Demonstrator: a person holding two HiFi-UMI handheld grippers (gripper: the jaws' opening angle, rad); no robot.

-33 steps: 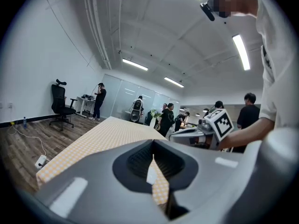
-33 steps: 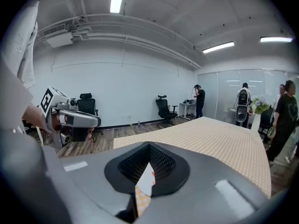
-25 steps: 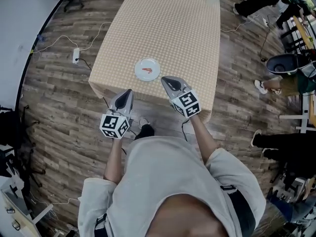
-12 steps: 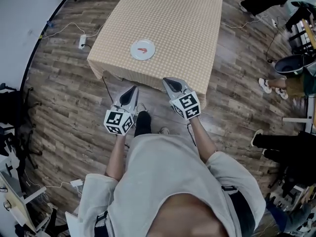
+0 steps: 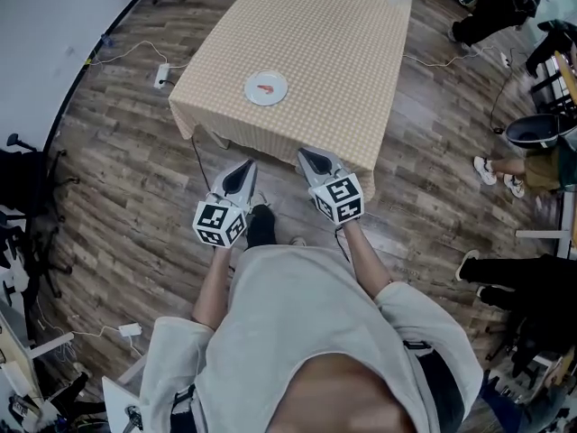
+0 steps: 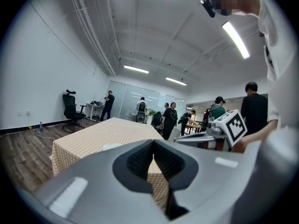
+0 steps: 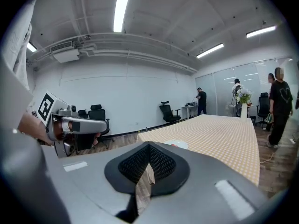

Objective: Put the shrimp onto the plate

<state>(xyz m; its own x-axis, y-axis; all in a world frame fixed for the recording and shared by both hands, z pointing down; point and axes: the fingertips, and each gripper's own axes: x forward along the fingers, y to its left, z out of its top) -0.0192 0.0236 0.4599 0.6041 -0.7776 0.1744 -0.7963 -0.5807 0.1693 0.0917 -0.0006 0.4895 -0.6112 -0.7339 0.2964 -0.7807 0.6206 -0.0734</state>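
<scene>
The left gripper [image 5: 244, 166] has its jaws closed tip to tip with nothing between them, and the left gripper view shows only checked cloth through the gap behind the tips. The right gripper [image 5: 307, 156] is the same, with its jaws pressed together and empty. Both are held side by side over the wooden floor [image 5: 126, 179], just short of the near edge of the bench [image 5: 325, 43], and point toward 12 o'clock in the head view. The shrimp [image 5: 266, 86] lies on the white plate [image 5: 278, 96]. The plate sits on the checked cloth near the bench's near-left corner, at about 12 o'clock from the left gripper and 11 o'clock from the right, well apart from both. A power strip [image 5: 162, 76] with its cable lies on the floor at 9 o'clock from the plate.
</scene>
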